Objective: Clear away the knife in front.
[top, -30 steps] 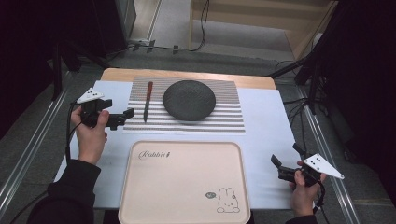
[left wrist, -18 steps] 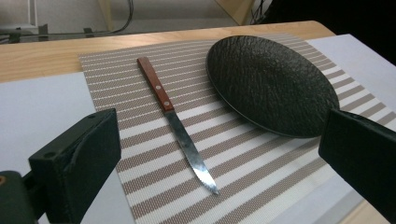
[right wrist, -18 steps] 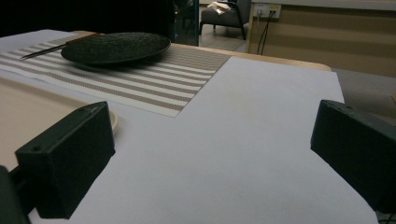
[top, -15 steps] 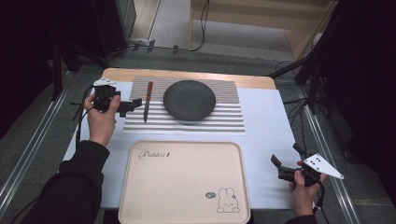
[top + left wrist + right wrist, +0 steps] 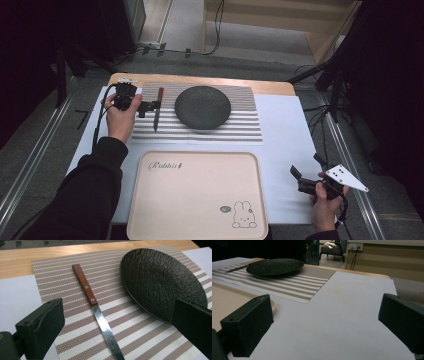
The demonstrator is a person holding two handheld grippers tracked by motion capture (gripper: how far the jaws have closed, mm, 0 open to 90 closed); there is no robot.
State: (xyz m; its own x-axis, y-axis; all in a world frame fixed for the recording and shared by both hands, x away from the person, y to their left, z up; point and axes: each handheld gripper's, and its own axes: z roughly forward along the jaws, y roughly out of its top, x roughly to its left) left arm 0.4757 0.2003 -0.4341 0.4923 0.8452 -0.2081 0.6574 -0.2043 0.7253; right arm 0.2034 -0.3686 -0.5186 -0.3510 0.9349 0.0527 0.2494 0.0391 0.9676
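A knife with a red-brown wooden handle and a serrated steel blade lies on a striped placemat, left of a round black textured plate. My left gripper is open just left of the knife, its jaws pointing at it. In the left gripper view the open left gripper frames the blade, with the plate behind the right jaw. My right gripper is open and holds nothing over the white sheet at the front right. Its own view, past the open right gripper, takes in the plate far off.
A beige tray with a rabbit print lies at the front centre; its rim sits by my right gripper's left jaw. A white sheet covers the table under the placemat. Wooden table edge at the back.
My left gripper has moved away from the person and to the right, up to the knife. The right gripper has stayed where it was.
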